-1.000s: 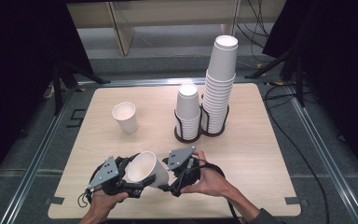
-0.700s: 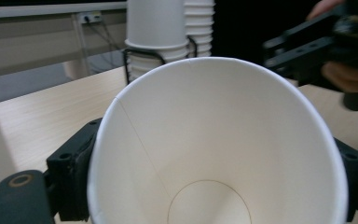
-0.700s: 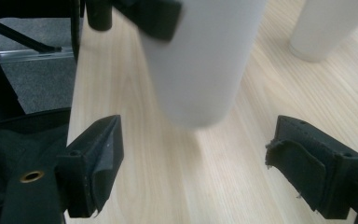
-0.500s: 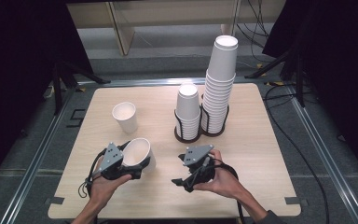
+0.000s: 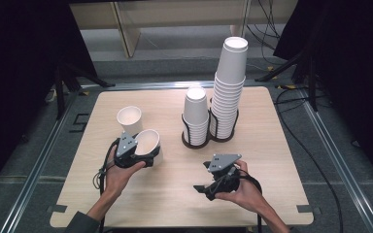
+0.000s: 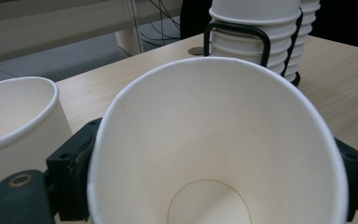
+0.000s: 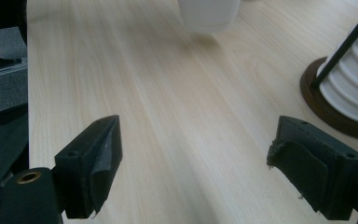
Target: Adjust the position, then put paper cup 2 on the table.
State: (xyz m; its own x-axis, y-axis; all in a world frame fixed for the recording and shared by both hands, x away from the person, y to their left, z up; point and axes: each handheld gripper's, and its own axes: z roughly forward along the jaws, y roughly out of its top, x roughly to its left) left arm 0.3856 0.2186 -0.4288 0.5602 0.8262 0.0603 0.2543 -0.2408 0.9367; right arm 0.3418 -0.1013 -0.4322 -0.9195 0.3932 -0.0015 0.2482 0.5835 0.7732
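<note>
My left gripper (image 5: 144,156) is shut on a white paper cup (image 5: 148,142), held tilted with its mouth turned back toward the person. In the left gripper view the cup (image 6: 214,140) sits between the two black jaws of the left gripper (image 6: 214,191). A second white cup (image 5: 129,120) stands upright on the table just beyond and left of it, and shows as the standing cup (image 6: 18,121). My right gripper (image 5: 205,189) hovers low near the table's front, right of centre, open. In the right gripper view the right gripper (image 7: 196,168) has its jaws wide apart over bare wood.
Two black wire holders stand at the back centre: a short cup stack (image 5: 196,115) and a tall cup stack (image 5: 230,85). The tall holder's dark base (image 7: 326,107) lies near my right jaw. The wooden table (image 5: 272,145) has free room at right and front.
The two grippers have moved apart. The left one carried the cup away from the person, up beside the standing cup. The right one shifted right along the front.
</note>
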